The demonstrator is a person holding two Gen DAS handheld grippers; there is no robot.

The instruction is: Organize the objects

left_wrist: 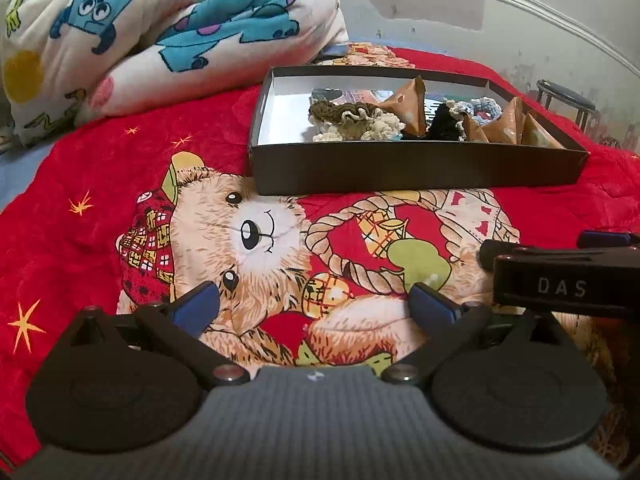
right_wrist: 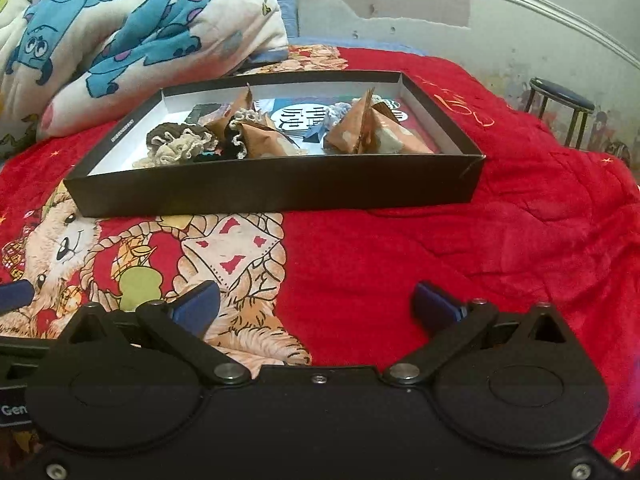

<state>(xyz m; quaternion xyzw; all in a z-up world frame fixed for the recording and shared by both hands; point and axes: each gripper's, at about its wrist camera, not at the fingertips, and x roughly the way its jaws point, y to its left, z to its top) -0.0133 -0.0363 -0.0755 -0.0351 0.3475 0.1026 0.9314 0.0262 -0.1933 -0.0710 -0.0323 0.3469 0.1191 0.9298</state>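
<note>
right claw spread wide, empty | black box ahead on red blanket

At the upper left, the quilt runs off the frame edges. The box front wall hides the bottoms of the packets and yarn pieces; the printed card beneath them is mostly covered. At the right edge, the stool is cut off low.

Black box; red teddy-bear blanket; white quilt, blue monsters.
</note>
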